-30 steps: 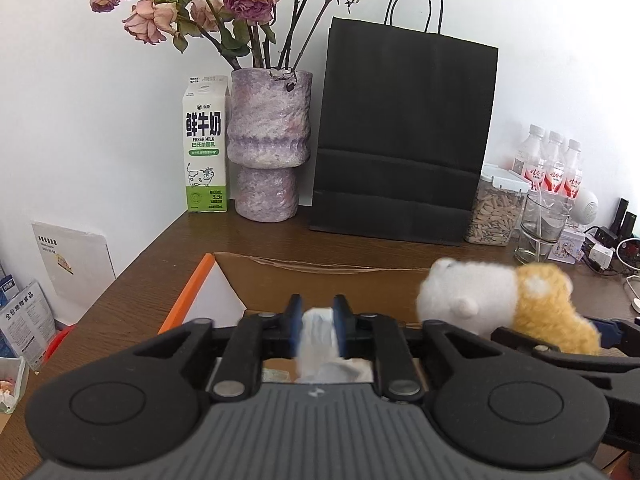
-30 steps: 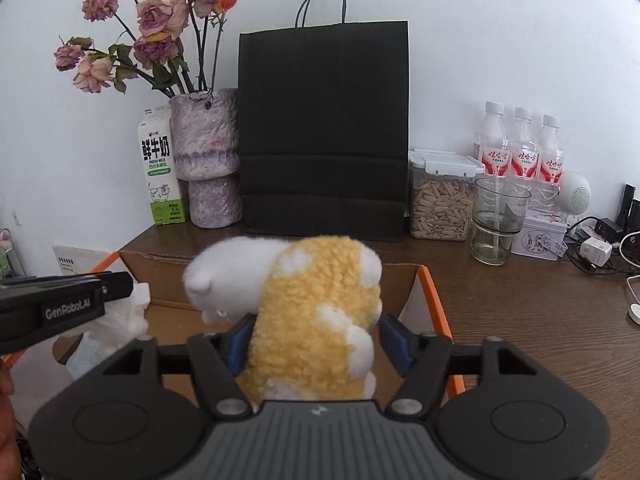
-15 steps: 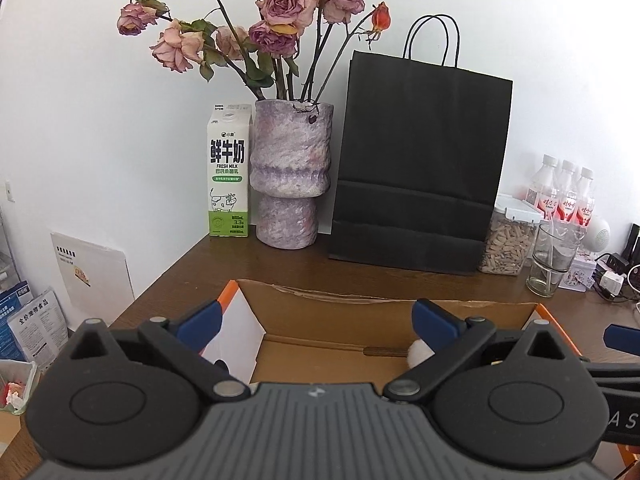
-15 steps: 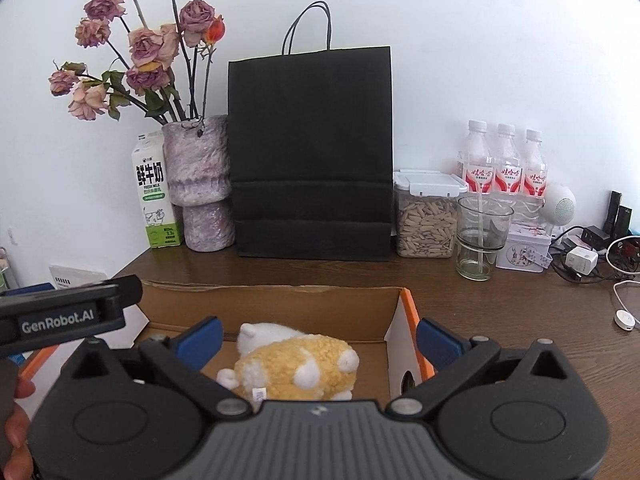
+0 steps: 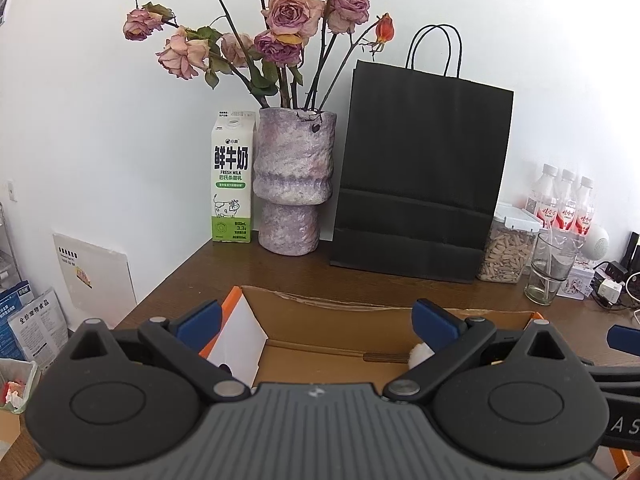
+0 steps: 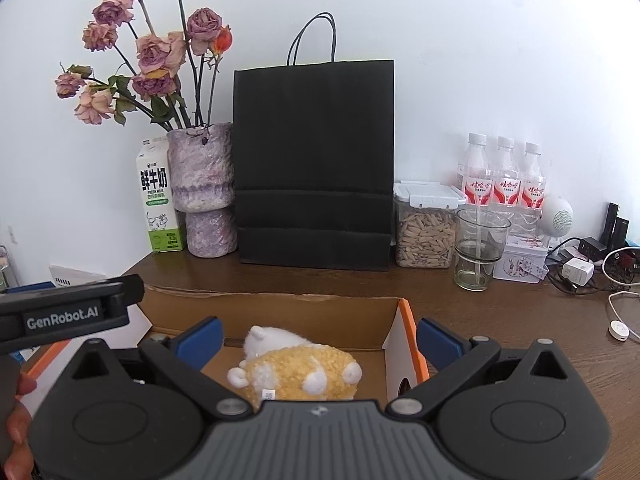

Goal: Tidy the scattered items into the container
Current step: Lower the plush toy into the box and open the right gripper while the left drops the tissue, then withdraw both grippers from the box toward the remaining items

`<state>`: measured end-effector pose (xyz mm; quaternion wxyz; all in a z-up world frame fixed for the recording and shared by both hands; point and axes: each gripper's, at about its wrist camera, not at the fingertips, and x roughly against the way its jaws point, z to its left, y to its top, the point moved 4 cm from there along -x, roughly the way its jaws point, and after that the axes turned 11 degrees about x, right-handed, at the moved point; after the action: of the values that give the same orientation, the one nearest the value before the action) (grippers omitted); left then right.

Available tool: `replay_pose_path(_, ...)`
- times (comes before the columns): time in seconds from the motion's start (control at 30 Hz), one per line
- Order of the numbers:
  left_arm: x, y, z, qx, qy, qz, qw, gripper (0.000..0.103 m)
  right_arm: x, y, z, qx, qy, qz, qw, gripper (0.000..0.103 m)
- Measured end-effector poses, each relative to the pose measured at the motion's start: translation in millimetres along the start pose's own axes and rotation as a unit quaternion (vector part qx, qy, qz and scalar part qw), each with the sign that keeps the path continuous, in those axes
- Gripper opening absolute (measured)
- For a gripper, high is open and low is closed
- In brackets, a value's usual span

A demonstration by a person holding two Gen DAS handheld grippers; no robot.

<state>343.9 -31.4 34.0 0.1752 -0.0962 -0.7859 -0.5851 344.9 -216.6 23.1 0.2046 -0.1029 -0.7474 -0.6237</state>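
From the left wrist view, the left gripper [image 5: 316, 320] stands spread wide and empty above the near part of the cardboard box [image 5: 360, 308], which sits on the brown tabletop [image 5: 224, 268] with its long axis running left to right across the view. Through the gap between the blue pads only the box floor and a white inner flap at the left end show; a small white tuft of the plush toy [image 5: 420, 350] peeks out beside the right pad, so the toy lies to the right of this gripper, towards the other hand. No loose item appears on the tabletop in this view. From the right wrist view, the right gripper [image 6: 318, 338] is likewise spread wide and holds nothing, and the yellow-and-white plush toy [image 6: 296, 364] lies on the box [image 6: 280, 308] floor directly below and between its pads, its body stretched roughly left to right, apart from both pads. The left gripper's arm [image 6: 68, 312] crosses the left edge of this view, level with the box's left end. The right gripper is plainly the nearer one to the toy, which already rests inside the container near its right, orange-edged wall. Judging by this, the next move likely turns on finding another item outside the box; none is visible here.
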Motion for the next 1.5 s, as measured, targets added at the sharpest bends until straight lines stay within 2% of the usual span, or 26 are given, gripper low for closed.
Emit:
replay_pose_path(0.33,25,2,4,-0.003,-0.003,-0.012,0.9999,0.103,25,4,3,0.009,-0.001,-0.011,1.000,0.103)
replay_pose_path(0.63,62,-9,20,-0.008,-0.025,0.006,0.9996,0.103,73,-12,8,0.031,-0.006,-0.025,0.999,0.103)
replay_pose_path(1.13,137,-41,54,-0.017,-0.029,0.009,0.9994,0.103,156,-77,6,0.017,-0.013,-0.021,1.000,0.103)
replay_pose_path(1.3,153,-57,68,-0.014,-0.027,0.012,0.9994,0.103,172,-102,6,0.013,-0.011,-0.014,1.000,0.103)
replay_pose_path(1.5,167,-80,88,0.003,-0.018,0.027,0.9995,0.103,179,-135,7,0.010,-0.012,0.015,1.000,0.103)
